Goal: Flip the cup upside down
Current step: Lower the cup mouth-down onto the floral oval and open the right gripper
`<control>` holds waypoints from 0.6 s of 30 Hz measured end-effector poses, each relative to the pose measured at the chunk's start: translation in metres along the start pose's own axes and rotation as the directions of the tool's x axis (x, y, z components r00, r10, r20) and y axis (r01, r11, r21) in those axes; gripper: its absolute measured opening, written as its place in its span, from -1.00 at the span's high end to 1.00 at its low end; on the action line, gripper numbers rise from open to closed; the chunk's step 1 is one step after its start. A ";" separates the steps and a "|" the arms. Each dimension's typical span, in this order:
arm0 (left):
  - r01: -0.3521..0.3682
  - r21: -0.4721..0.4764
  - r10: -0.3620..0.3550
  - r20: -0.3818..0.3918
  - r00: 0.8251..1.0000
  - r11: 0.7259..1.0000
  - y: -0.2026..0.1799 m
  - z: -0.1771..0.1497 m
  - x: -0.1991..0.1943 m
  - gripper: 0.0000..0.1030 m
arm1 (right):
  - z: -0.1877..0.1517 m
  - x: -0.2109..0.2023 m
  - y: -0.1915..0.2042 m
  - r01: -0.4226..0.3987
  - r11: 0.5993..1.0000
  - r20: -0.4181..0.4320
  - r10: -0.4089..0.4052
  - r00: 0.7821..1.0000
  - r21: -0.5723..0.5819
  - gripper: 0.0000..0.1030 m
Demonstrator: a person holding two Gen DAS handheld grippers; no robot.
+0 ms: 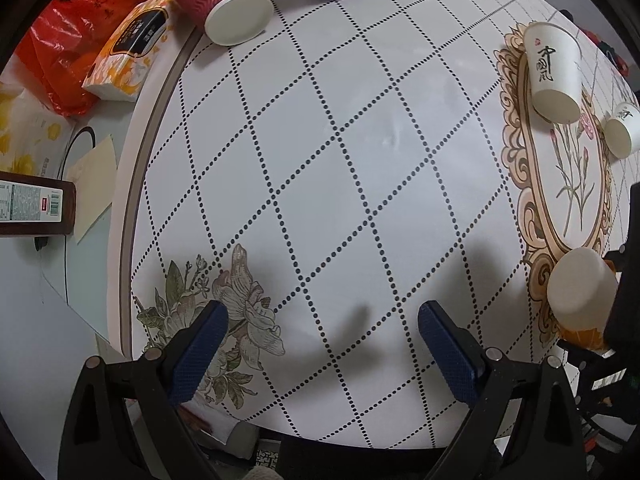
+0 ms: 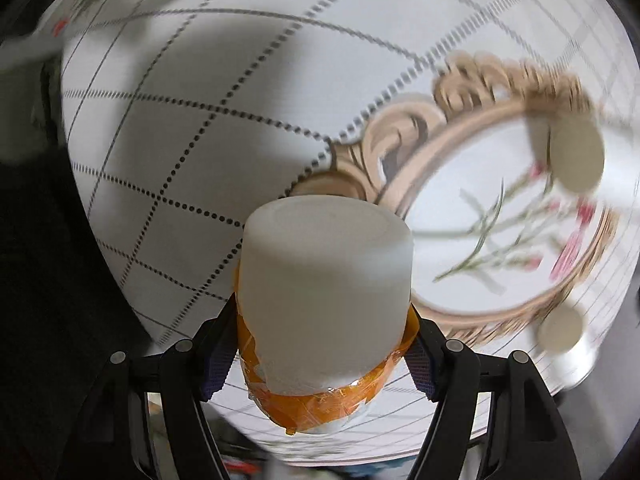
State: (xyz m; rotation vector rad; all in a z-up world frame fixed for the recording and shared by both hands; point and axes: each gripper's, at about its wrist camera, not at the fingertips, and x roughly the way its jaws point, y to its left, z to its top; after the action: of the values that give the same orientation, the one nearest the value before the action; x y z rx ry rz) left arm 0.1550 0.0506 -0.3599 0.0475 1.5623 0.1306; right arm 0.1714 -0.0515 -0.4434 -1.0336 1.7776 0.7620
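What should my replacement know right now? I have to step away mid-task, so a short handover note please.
Right tongs: shut on the white foam cup with an orange tape band, held above the patterned round table, closed base pointing away from the camera; view is motion-blurred.
Left tongs: open, holding nothing, over the table near the printed flower.
Other paper cups already stand upside down: ribbed red one, two white ones.
Done: cup grasped and lifted.
Left: set it rim-down on the table, release.
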 end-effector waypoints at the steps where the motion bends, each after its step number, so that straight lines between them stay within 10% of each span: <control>1: 0.000 0.001 0.000 0.000 1.000 1.000 0.000 0.000 0.000 -0.89 | -0.002 0.002 -0.005 -0.016 0.999 -0.004 0.016 1.000 0.045 -0.44; 11: -0.005 0.022 0.005 0.008 1.000 1.000 -0.016 -0.010 -0.004 -0.89 | -0.037 0.020 -0.066 -0.199 0.845 0.012 0.222 0.975 0.497 -0.44; 18: -0.010 0.031 0.009 0.012 1.000 0.999 -0.025 -0.012 -0.005 -0.89 | -0.050 0.027 -0.100 -0.231 0.774 0.027 0.267 0.963 0.589 -0.46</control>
State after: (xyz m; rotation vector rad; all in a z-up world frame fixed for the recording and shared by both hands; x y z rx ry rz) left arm 0.1446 0.0243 -0.3578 0.0798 1.5521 0.1138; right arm 0.2336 -0.1476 -0.4548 -0.4051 2.0414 0.2821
